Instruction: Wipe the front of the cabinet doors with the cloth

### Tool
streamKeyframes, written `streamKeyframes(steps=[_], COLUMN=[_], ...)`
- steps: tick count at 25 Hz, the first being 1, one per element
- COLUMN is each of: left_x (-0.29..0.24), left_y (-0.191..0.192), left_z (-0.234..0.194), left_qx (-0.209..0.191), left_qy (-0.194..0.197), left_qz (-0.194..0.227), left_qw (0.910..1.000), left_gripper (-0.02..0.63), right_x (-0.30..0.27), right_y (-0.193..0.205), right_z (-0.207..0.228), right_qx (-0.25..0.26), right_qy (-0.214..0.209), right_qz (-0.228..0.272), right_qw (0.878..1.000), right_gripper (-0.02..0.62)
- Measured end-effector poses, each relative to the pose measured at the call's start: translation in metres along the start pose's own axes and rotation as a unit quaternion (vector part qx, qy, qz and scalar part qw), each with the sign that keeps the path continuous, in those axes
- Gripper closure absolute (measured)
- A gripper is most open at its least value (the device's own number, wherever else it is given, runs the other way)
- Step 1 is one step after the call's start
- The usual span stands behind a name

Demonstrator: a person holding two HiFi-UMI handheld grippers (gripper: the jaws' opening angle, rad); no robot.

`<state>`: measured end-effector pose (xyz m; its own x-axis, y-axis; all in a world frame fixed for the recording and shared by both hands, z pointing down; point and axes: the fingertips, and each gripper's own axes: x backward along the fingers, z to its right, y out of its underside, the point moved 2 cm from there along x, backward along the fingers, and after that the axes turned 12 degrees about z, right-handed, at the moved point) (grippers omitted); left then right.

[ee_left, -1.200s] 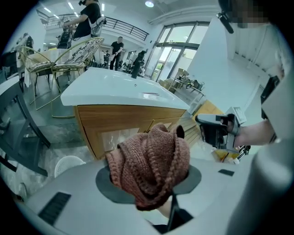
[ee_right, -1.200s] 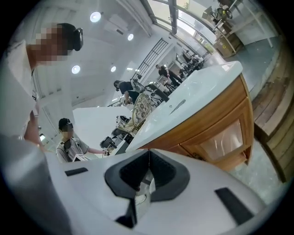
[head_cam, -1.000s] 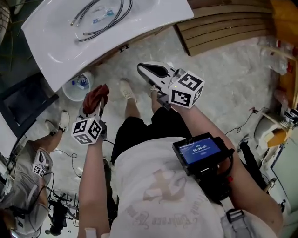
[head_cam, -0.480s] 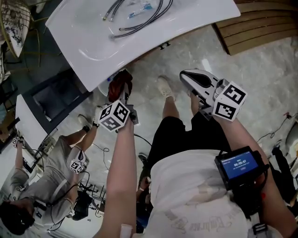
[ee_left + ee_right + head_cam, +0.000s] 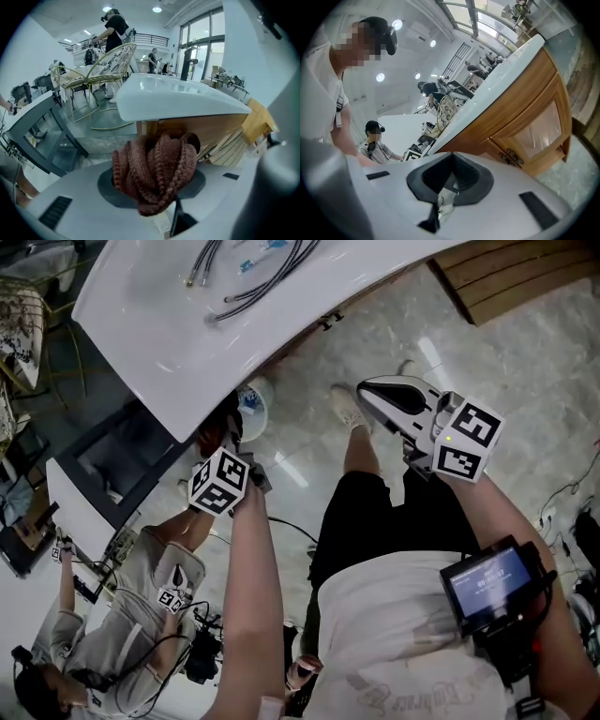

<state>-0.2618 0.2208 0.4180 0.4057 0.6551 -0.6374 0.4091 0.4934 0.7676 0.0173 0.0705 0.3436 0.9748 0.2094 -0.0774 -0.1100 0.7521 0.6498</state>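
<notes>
A white surface (image 5: pixel 178 352) is topping a wooden cabinet (image 5: pixel 525 117) in a bright room, with hoses (image 5: pixel 262 273) lying on it. The left claw (image 5: pixel 223 442) is clamping the single brown cloth (image 5: pixel 157 171) just below the surface's edge, near the cabinet. The right claw (image 5: pixel 394 397) is hanging closed and empty above the marble floor (image 5: pixel 525 381). Two claws are showing.

We see the left claw (image 5: pixel 228 430) at left, at the near edge of the worktop (image 5: pixel 178 348), with the cloth (image 5: pixel 157 168) between its jaws. The right claw (image 5: pixel 378 395) lies to its right, above the floor (image 5: pixel 497 352). Hoses (image 5: pixel 255 282) lie on the worktop, and the cabinet doors (image 5: pixel 539 129) stand beneath it.
</notes>
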Motion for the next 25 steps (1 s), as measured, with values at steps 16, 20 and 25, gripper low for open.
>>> streamKeyframes(steps=[16,20,25], left_x=[-0.03,-0.041,-0.054], left_y=[0.0,-0.003,-0.005], left_z=[0.097,0.155,0.218], left_qx=[-0.001,-0.009,-0.022], left_qy=[0.078,0.127,0.18], left_qz=[-0.025,-0.017,-0.01], left_qw=[0.9966,0.9917,0.9834], left_gripper=[0.44,0.44,0.44], right_x=[0.041,0.054,0.067], right_y=[-0.004,-0.005,-0.009], right_z=[0.042,0.049,0.057], right_qx=[-0.006,-0.012,-0.014], right_qy=[0.058,0.066,0.073], right_qz=[0.032,0.037,0.049], right_qw=[0.998,0.997,0.996], right_gripper=[0.581,0.581,0.581])
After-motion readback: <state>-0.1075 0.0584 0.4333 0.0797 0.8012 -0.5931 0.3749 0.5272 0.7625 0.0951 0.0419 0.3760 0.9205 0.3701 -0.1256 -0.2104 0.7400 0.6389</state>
